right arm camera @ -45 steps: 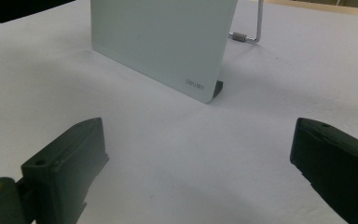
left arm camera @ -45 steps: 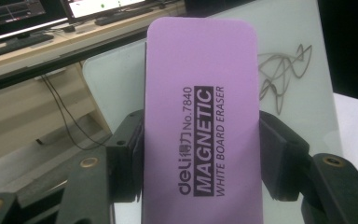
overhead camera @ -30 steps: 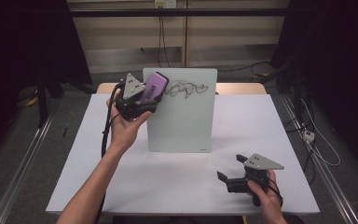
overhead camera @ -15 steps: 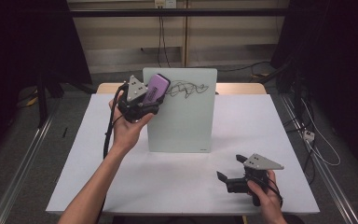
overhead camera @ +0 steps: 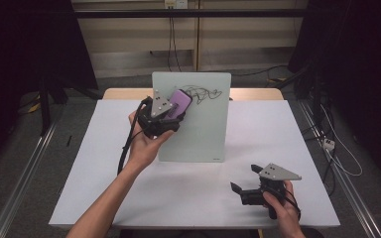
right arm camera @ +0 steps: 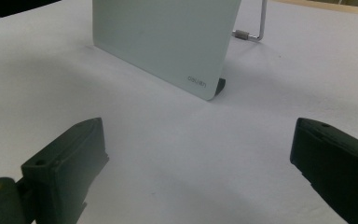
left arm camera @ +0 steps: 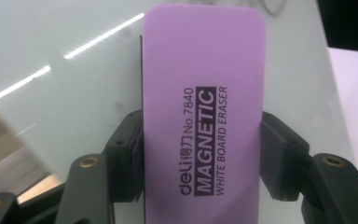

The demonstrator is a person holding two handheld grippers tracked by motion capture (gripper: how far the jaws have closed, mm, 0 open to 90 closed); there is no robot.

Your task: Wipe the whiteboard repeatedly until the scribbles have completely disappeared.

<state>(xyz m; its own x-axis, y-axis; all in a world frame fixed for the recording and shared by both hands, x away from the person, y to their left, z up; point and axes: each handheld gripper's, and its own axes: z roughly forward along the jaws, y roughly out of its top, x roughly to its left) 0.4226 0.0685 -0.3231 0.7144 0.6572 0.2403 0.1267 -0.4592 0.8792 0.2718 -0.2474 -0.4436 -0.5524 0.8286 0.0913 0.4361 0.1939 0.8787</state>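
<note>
The left gripper (overhead camera: pixel 171 110) is raised, its jaws clamping a purple eraser (left arm camera: pixel 203 112) against the whiteboard (overhead camera: pixel 198 134). The eraser's label reads "deli No.7840 MAGNETIC WHITE BOARD ERASER". The right gripper (overhead camera: pixel 245 179) rests low on the table (overhead camera: pixel 178 193), jaws wide apart.

Purple eraser (left arm camera: pixel 203 116) pressed flat against the upright whiteboard (overhead camera: pixel 203 134), near black scribbles (overhead camera: pixel 206 94).

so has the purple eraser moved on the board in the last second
Yes, slightly. The eraser, clamped in the left gripper, has slid right along the whiteboard top, closer to the black scribble. The board itself has stayed put.
</note>
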